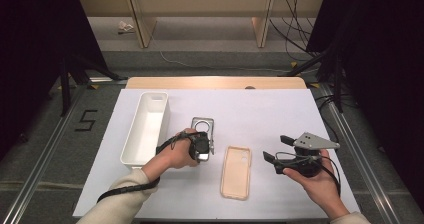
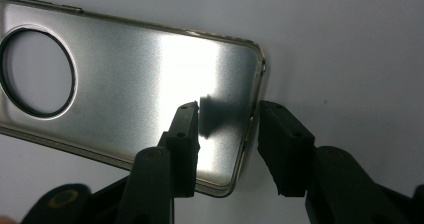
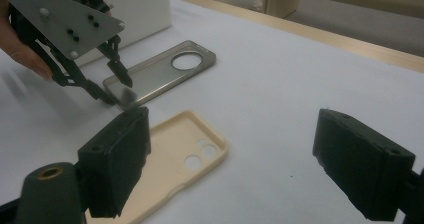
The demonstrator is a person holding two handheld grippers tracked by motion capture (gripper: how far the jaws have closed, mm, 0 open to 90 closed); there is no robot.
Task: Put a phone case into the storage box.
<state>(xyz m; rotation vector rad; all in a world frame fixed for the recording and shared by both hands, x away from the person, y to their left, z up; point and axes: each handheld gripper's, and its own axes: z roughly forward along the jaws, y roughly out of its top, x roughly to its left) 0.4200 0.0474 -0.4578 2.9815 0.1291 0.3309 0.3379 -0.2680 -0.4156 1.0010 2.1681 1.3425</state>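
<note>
A silver phone case (image 1: 202,125) with a round camera hole lies open side up on the white table, just right of a white bin. My left gripper (image 1: 204,153) is open at the case's near end. In the left gripper view one jaw hangs over the inside of the silver case (image 2: 125,79) and the other stands outside its edge, so the left gripper (image 2: 227,134) straddles the rim. A beige phone case (image 1: 236,171) lies nearer the front. My right gripper (image 1: 276,148) is held open to the right of it, with nothing between the jaws. The right gripper view has the beige case (image 3: 175,154) past my right gripper (image 3: 235,154).
The long white bin (image 1: 145,126) stands at the left and looks empty. The white table cover (image 1: 280,109) ends at a wooden edge (image 1: 215,82) at the back. Black stands and cables stand on the floor on both sides.
</note>
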